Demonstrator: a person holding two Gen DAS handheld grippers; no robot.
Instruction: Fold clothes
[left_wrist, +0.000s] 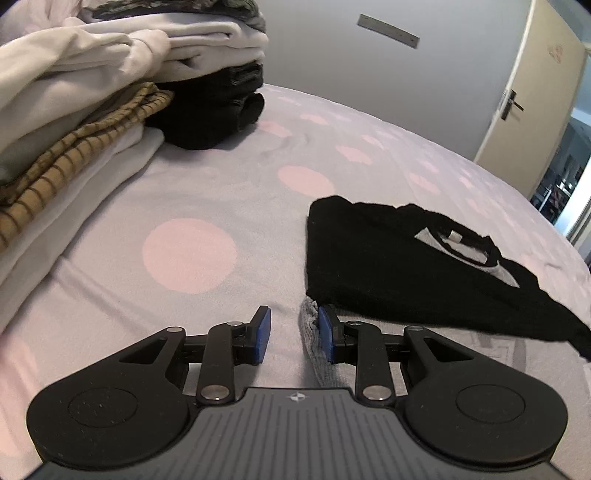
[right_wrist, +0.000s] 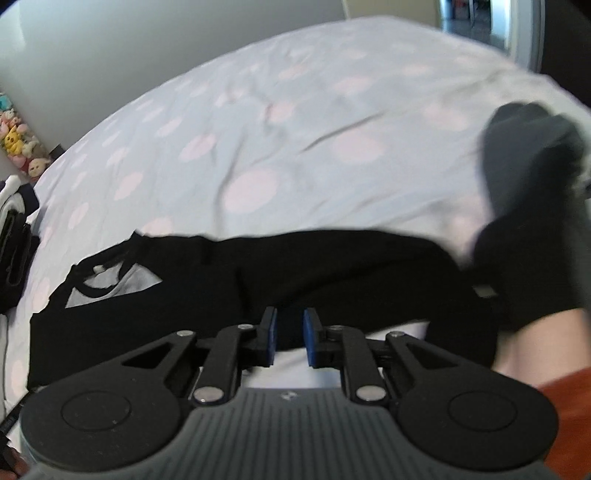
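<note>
A black garment (left_wrist: 388, 269) with a grey inner collar lies partly folded on the dotted bedsheet (left_wrist: 192, 243), to the right of centre in the left wrist view. My left gripper (left_wrist: 293, 334) is open just off the garment's near left corner, its right pad (left_wrist: 325, 332) against a grey cloth edge (left_wrist: 312, 339). In the right wrist view the same black garment (right_wrist: 229, 280) stretches across the middle. My right gripper (right_wrist: 290, 341) is open with a narrow gap over the garment's near edge. A gloved hand (right_wrist: 532, 229) is at the right, blurred.
Stacks of folded clothes stand at the left: white items (left_wrist: 110, 59), a tan striped piece (left_wrist: 74, 155) and dark items (left_wrist: 218, 107). A door (left_wrist: 532, 96) stands open at the right. Plush toys (right_wrist: 18, 147) sit at the far left by the wall.
</note>
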